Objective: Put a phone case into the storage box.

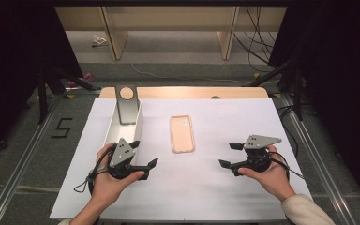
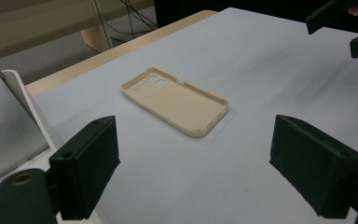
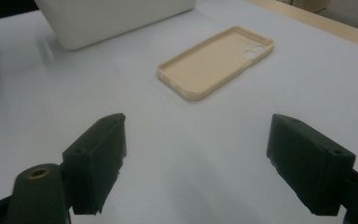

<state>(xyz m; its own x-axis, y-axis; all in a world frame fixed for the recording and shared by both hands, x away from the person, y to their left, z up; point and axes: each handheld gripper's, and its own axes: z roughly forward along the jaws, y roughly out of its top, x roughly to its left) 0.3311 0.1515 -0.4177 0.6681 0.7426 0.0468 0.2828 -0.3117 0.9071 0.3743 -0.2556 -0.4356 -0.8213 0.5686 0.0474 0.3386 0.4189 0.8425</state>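
Beige and open side up, the phone case (image 1: 182,133) lies flat on the white table (image 1: 243,197), about midway between my two grippers and a little farther off than both. Its camera cutout sits at the far end. I hold the left gripper (image 1: 143,154) near the left side of the table, aimed right and slightly away toward the case; its jaws stand wide apart with nothing between them, and the case is well clear of them. In the left gripper view (image 2: 193,163) the case (image 2: 177,100) lies ahead between the two black jaws, untouched, with bare table around it. I hold the right gripper (image 1: 229,154) on the right, aimed left toward the case, and its jaws also stand wide and empty. In the right gripper view (image 3: 196,163) the case (image 3: 216,63) lies farther out, a bit right of centre, its cutout end pointing away. Both grippers are near the table top, though I cannot tell whether either rests on it. Left of the case, along the table's left part, stands a long white box (image 1: 124,129), open at the top, just beside my left hand (image 1: 108,180). A grey stand (image 1: 126,105) with a round hole near its top rises from the box's far end. My right hand (image 1: 272,176) grips its tool from the near right.
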